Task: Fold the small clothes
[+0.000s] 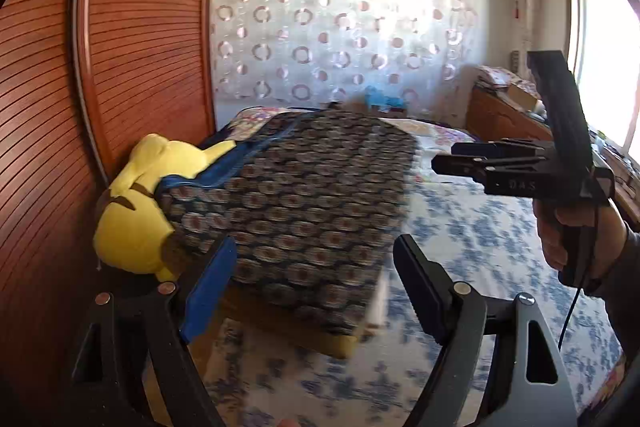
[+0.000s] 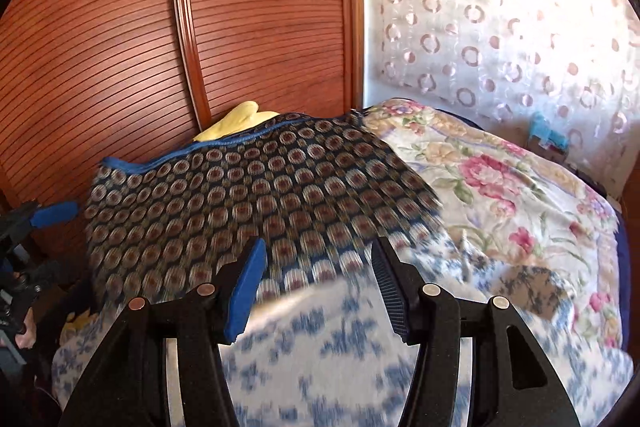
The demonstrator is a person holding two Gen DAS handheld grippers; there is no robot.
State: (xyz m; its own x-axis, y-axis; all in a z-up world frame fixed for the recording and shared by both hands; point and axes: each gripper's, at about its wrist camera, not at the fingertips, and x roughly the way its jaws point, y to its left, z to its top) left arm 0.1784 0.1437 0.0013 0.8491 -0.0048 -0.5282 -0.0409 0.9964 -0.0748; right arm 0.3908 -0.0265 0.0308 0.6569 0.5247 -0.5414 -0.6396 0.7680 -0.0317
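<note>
The patterned cloth lies folded on the bed beside a yellow plush toy, both hand-held grippers, left and right, stand apart and empty, so I judge the next move needs a new grasp of an edge.

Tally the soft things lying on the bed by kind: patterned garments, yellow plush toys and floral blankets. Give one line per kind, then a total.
Patterned garment: 1
Yellow plush toy: 1
Floral blanket: 1
Total: 3
</note>
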